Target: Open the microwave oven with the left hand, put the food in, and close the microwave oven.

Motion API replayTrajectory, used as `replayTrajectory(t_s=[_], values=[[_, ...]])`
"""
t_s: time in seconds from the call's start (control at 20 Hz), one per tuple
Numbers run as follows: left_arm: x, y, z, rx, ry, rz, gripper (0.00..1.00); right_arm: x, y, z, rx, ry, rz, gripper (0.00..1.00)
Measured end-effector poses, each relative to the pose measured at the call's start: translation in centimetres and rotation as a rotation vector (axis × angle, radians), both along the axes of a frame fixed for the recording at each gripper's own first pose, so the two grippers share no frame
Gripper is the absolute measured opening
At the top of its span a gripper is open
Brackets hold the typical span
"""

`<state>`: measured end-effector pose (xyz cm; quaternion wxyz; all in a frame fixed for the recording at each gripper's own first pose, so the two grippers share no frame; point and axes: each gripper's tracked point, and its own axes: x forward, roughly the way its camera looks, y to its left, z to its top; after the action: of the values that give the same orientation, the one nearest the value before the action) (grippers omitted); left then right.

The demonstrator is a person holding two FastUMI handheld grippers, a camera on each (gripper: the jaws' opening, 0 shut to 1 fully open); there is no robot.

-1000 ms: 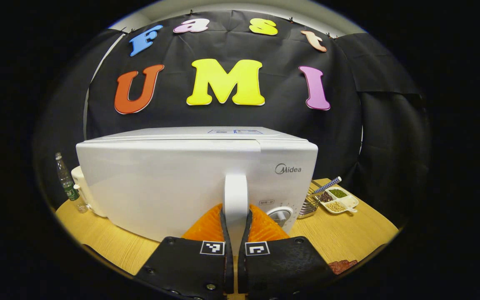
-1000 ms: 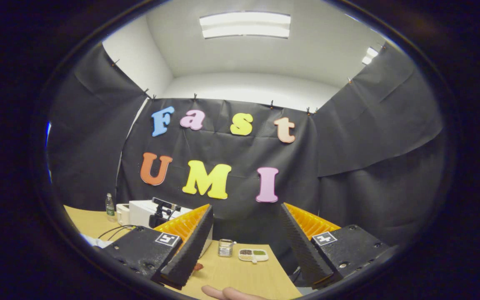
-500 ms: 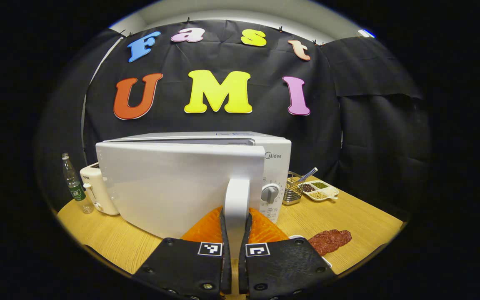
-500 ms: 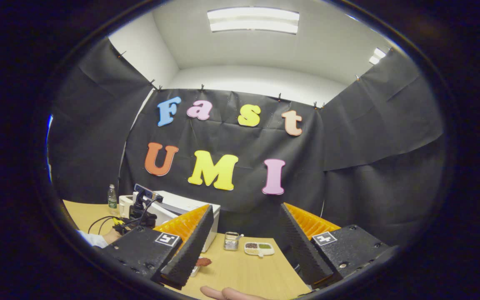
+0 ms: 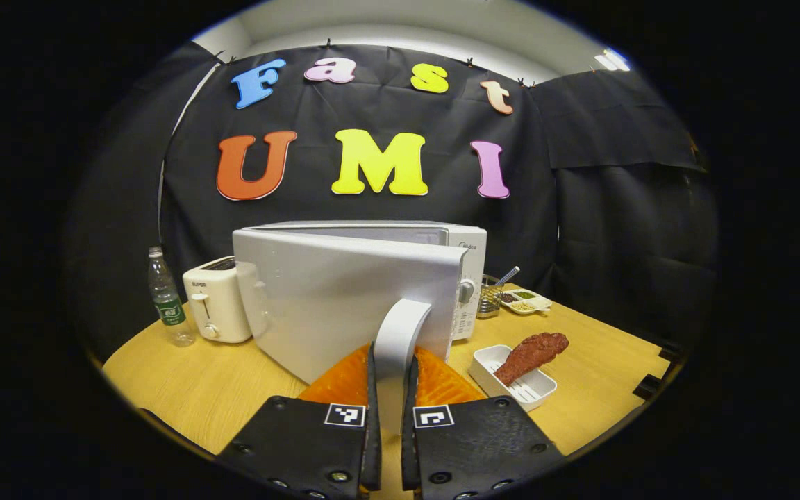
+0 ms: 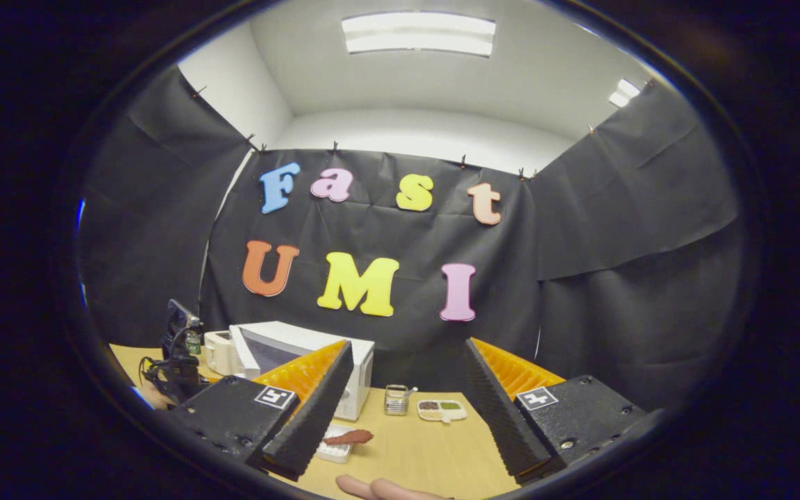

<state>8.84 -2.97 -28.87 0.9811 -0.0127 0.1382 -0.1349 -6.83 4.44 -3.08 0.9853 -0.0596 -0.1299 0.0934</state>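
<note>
1. Left gripper (image 5: pixel 389 389): both fingers clamped on the white door handle (image 5: pixel 400 333) of the microwave (image 5: pixel 462 243), one on each side of the bar.
2. Microwave door (image 5: pixel 351 298) swung partway out on its left hinge; cavity opening seen from the right gripper view at (image 6: pixel 268 347). Probably wider swing needed before loading.
3. Right gripper (image 6: pixel 407 410): fingers wide apart, nothing between them, held above the wooden table (image 6: pixel 414 451).
4. Food (image 5: pixel 530 353): dark red, lumpy, elongated piece lying in a shallow white tray (image 5: pixel 514 385), on the table just right of the microwave front, well apart from both grippers.
5. Handling guess: tray looks light, stiff and thin-walled, likely slick; food looks soft and loose on the ridged base (may slide if tilted).
6. Best hold, by judgement: pinch the tray's near short rim, keep level, slide in low.
7. Door: rigid, hinged, light pull; handle bar gives a secure hold.
</note>
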Motion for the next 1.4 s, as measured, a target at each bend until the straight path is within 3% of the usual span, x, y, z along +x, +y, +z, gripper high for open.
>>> replayTrajectory(t_s=[0.05,0.15,0.2,0.3,0.35,0.4,0.45,0.5,0.6,0.65,0.75,0.8,0.9,1.1,1.15,1.4], values=[[-1.0,1.6,-0.1,0.004,0.016,0.026,0.19,-0.2,-0.1,0.5,0.007,-0.006,-0.009,0.95],[-3.0,5.3,0.2,0.024,0.021,0.073,0.22,-0.4,-1.1,0.8,0.018,-0.001,-0.059,0.95],[-4.4,6.5,0.1,0.018,0.036,0.077,0.32,-0.8,-1.1,1.3,0.027,-0.007,-0.068,1.0],[-7.0,9.2,1.3,0.001,0.023,0.112,0.89,-1.1,-0.6,1.9,0.048,-0.015,-0.058,0.95],[-8.1,10.1,1.8,0.007,0.02,0.129,0.95,-1.0,-0.5,1.9,0.054,-0.009,-0.054,1.0],[-9.2,11.3,2.3,0.027,0.021,0.155,0.94,-0.7,-0.6,1.6,0.061,0.002,-0.055,0.95],[-10.0,12.8,3.1,0.048,0.004,0.186,0.81,-0.5,-0.5,1.5,0.068,0.014,-0.055,0.95],[-10.8,13.6,3.9,0.065,-0.003,0.207,0.92,-0.2,-0.5,1.3,0.074,0.029,-0.056,0.95],[-12.0,13.9,5.8,0.074,-0.026,0.223,0.92,0.4,-0.2,1.2,0.085,0.051,-0.053,0.95],[-12.4,14.2,7.1,0.077,-0.045,0.232,0.92,0.8,0.0,1.3,0.085,0.057,-0.052,1.0],[-12.7,14.2,9.1,0.093,-0.068,0.247,0.92,1.9,0.4,1.8,0.076,0.06,-0.046,1.0],[-12.9,14.3,10.0,0.106,-0.073,0.257,0.92,2.6,0.6,1.7,0.068,0.064,-0.043,0.95],[-12.8,13.9,12.4,0.117,-0.101,0.279,0.92,4.2,1.1,1.5,0.049,0.085,-0.03,1.0],[-12.0,12.4,17.4,0.105,-0.158,0.309,0.93,8.0,1.6,0.2,0.014,0.154,0.006,1.0],[-11.5,12.0,18.4,0.096,-0.163,0.322,0.94,9.2,1.7,-0.3,0.001,0.177,0.012,0.95],[-9.8,10.3,22.6,0.007,-0.231,0.346,0.95,14.5,3.4,-7.3,-0.091,0.408,0.116,1.0]])
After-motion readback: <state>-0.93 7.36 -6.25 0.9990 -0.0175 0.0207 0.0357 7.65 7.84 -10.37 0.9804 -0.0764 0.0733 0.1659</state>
